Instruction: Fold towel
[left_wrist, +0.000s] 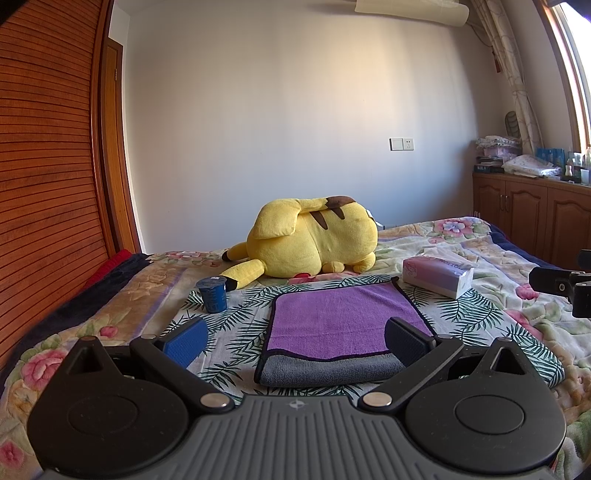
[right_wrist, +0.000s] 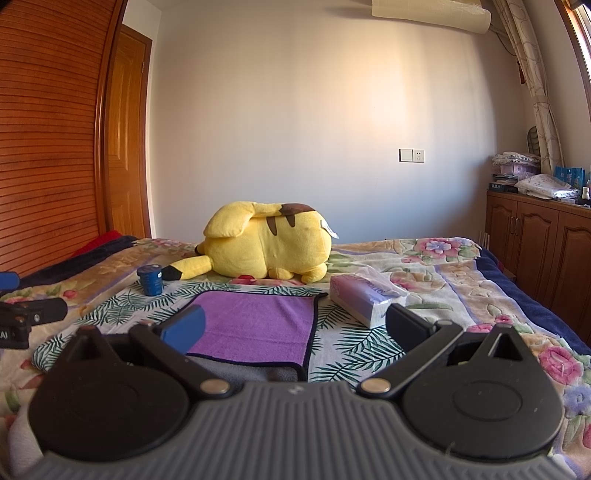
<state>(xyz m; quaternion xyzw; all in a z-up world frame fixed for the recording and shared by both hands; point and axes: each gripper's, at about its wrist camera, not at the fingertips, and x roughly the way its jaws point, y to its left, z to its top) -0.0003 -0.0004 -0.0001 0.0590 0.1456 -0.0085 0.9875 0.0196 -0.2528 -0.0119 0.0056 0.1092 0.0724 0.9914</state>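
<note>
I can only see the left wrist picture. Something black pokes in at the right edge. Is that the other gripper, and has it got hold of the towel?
Observer: Yes, that is the right gripper. Its own camera shows its jaws wide open with nothing between them.
Operator: Where is it aimed?
Observer: At the right part of the towel. Its black finger overlaps the near corner of the tissue pack in that view; I cannot tell if they touch.
Operator: Anything else I miss?
Observer: A panelled wooden door beside the wardrobe; you see only a sliver of it.
</note>
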